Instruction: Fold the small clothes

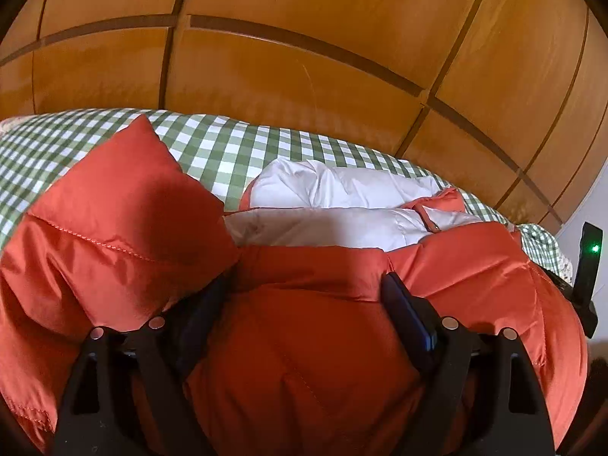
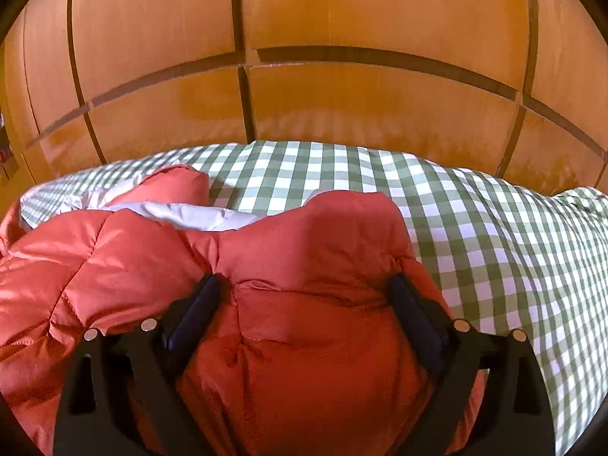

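Note:
An orange-red puffer jacket (image 1: 114, 209) with a pale lining (image 1: 342, 186) lies bunched on a green-and-white checked bed cover (image 1: 212, 144). My left gripper (image 1: 306, 281) is pushed down into it, jaws wide. Padded fabric bulges between the fingers, and a fold hides the left fingertip. In the right wrist view the same jacket (image 2: 323, 235) fills the near left, with a strip of lining (image 2: 190, 212) behind it. My right gripper (image 2: 304, 281) also stands wide open over a puffed section, with its fingers (image 2: 410, 311) alongside the fabric.
Wooden wardrobe doors (image 1: 304, 57) (image 2: 342, 95) rise right behind the bed. The checked cover (image 2: 494, 247) lies bare to the right of the jacket. A black device with a green light (image 1: 589, 250) stands at the right edge of the left wrist view.

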Demonstrator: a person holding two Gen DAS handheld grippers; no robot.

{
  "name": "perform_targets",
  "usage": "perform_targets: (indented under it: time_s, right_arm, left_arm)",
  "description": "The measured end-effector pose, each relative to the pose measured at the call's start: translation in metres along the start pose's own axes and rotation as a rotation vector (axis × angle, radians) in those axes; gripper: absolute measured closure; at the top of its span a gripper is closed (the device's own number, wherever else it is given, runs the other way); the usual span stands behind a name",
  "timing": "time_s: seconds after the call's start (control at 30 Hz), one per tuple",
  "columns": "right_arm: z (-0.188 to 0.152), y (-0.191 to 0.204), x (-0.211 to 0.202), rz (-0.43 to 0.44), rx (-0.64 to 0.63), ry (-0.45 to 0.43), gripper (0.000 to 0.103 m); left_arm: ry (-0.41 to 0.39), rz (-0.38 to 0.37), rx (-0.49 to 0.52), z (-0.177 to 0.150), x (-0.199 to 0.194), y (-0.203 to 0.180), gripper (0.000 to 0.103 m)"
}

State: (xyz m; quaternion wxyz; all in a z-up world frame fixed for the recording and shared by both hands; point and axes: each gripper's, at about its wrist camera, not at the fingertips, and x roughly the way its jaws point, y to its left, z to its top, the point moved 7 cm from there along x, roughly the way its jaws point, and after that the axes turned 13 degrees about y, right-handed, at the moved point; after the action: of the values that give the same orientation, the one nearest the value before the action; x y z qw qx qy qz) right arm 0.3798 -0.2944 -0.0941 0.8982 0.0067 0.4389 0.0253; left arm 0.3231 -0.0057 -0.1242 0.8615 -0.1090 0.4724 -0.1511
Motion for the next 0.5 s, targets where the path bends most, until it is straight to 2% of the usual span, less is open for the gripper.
perform_targets:
  time_s: [0.03, 0.23, 0.3, 0.43, 0.5]
  right_arm:
    - [0.002, 0.000, 0.002, -0.009, -0.001, -0.005, 0.012]
    - [-0.005, 0.004, -0.007, -0.103, -0.030, -0.047, 0.011]
    - [-0.006, 0.006, -0.010, -0.131, -0.039, -0.053, 0.009]
    - [-0.007, 0.008, -0.016, -0.164, -0.061, -0.027, 0.004]
    - [-0.011, 0.007, -0.028, -0.216, -0.050, -0.014, 0.002]
  left_arm:
    - [-0.002, 0.005, -0.001, 0.005, 0.012, -0.003, 0.019]
    - [-0.010, 0.029, -0.009, 0.000, -0.001, -0.003, 0.019]
    - [-0.020, 0.055, -0.021, -0.007, -0.018, -0.003, 0.018]
    - [-0.104, 0.092, -0.082, -0.037, -0.067, 0.000, 0.013]
    - [-0.140, 0.120, -0.133, -0.059, -0.090, 0.007, 0.010]
